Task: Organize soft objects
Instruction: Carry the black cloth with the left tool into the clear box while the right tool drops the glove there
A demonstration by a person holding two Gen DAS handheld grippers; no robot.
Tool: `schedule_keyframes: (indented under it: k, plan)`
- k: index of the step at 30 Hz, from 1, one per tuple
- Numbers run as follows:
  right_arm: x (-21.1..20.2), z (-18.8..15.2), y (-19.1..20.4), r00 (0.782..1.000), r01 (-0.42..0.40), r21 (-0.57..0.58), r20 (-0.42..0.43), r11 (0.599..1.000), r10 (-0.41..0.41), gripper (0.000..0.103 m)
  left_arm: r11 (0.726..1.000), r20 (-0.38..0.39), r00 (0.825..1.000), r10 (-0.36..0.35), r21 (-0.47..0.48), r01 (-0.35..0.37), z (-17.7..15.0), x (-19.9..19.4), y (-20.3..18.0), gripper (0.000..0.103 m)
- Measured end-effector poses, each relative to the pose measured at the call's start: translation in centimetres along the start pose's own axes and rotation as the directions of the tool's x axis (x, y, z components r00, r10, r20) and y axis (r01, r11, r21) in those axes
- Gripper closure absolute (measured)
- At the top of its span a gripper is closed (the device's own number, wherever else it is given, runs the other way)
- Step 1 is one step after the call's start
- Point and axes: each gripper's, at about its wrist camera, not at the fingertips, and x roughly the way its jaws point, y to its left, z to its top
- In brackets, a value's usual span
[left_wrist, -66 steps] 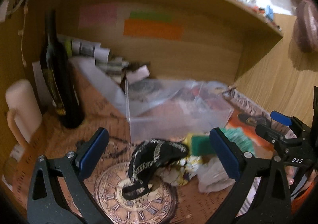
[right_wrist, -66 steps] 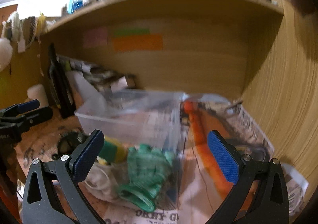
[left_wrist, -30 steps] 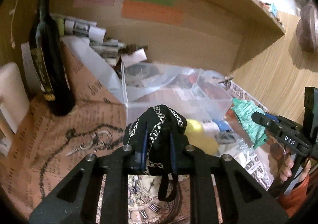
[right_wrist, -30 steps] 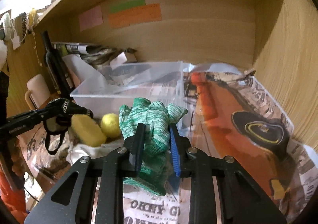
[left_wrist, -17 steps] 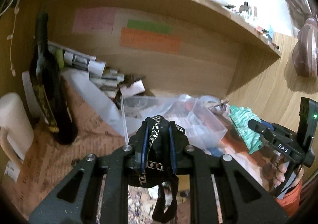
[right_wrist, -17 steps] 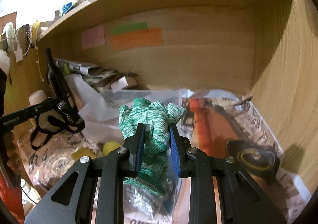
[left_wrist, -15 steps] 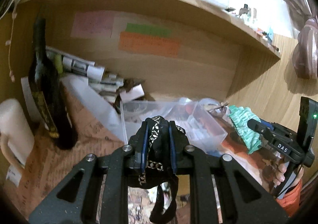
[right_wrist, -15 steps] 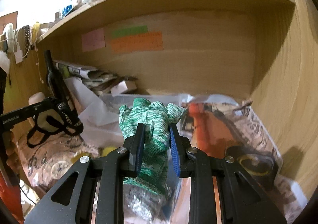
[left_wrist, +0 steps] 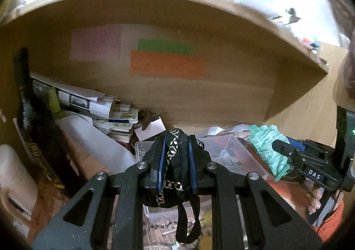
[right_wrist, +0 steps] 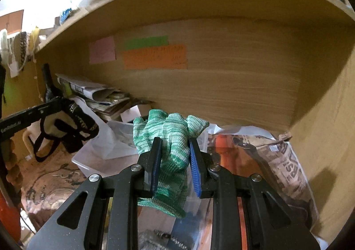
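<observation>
The clear plastic bin (right_wrist: 104, 150) stands toward the back of the paper-covered worktop (right_wrist: 286, 161), close to the dark bottle (left_wrist: 28, 117) and the paper stack at the rear left, so a low or sideways entry could knock the bin wall or the bottle. The right gripper (right_wrist: 174, 172) has its jaws clamped on the green knit glove (right_wrist: 168, 139), raised near the bin's right rim; its limp cuff may drape over the rim on release. The left gripper (left_wrist: 176, 169) has its jaws closed on the black chain-trimmed pouch (left_wrist: 175, 145), held above the bin's front wall, and the dangling strap could snag there
</observation>
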Motion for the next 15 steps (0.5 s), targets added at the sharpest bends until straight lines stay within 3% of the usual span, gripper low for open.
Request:
schedule_keyframes:
  k: [15]
  plan:
    - [8.0, -0.1, -0.5, 0.983, 0.021, -0.059, -0.182, 0.998, -0.031, 0.081, 0.998, -0.156, 0.987, 0.042, 0.045, -0.035, -1.3, 8.9, -0.1, 0.084]
